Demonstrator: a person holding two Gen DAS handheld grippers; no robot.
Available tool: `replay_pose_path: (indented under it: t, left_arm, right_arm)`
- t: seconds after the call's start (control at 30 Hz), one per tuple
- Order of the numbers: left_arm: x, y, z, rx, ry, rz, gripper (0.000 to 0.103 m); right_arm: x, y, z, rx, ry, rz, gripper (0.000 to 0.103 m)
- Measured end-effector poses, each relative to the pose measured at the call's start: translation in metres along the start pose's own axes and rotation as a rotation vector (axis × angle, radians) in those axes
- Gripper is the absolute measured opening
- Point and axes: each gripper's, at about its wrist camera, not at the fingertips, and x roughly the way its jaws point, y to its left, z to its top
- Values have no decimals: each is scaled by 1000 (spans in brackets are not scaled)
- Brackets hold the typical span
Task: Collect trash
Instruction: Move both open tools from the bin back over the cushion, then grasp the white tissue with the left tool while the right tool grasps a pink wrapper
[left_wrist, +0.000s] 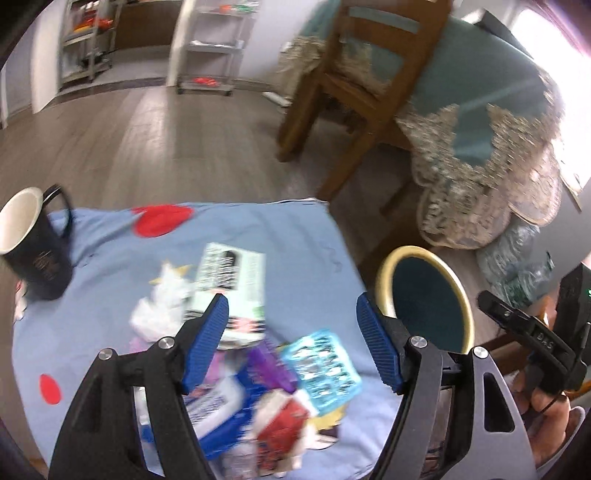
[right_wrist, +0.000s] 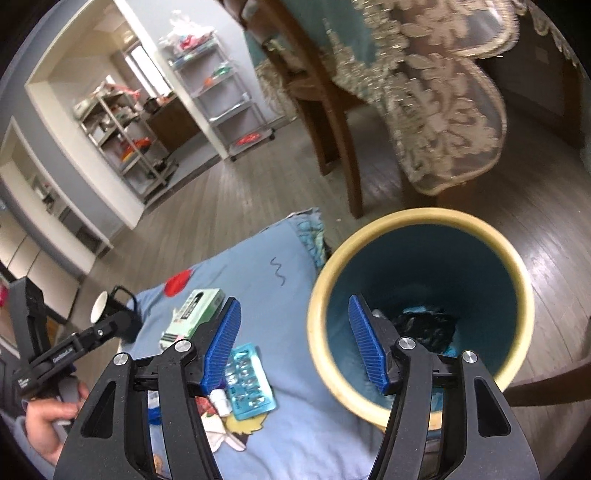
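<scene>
Both sets of jaws are seen standing apart with nothing clamped. The left gripper (left_wrist: 291, 341) is held over the litter on the blue cloth, the pale green carton (left_wrist: 231, 284) just beyond, long axis running away; the yellow-rimmed blue bin (right_wrist: 421, 310) is under the right gripper (right_wrist: 295, 349), right of the litter.

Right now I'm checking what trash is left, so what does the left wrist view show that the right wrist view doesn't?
Only the left wrist view shows the crumpled white tissue, the red carton and the purple wrapper.

Only the right wrist view looks down into the bin, where dark trash already lies at the bottom.

Both show the blue cloth, the green-white box, the blue blister pack, the black mug and both hand-held grippers open and empty: left, right.
</scene>
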Motion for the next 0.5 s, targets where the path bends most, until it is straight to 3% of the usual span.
replay_pose_path:
  t: [0.3, 0.5]
  left_arm:
    - [12, 83, -9, -93, 29, 125, 70]
    - [36, 118, -5, -141, 88, 159, 61]
  right_arm:
    - [14, 22, -12, -72, 50, 6, 62]
    - [22, 37, -19, -116, 80, 12, 62]
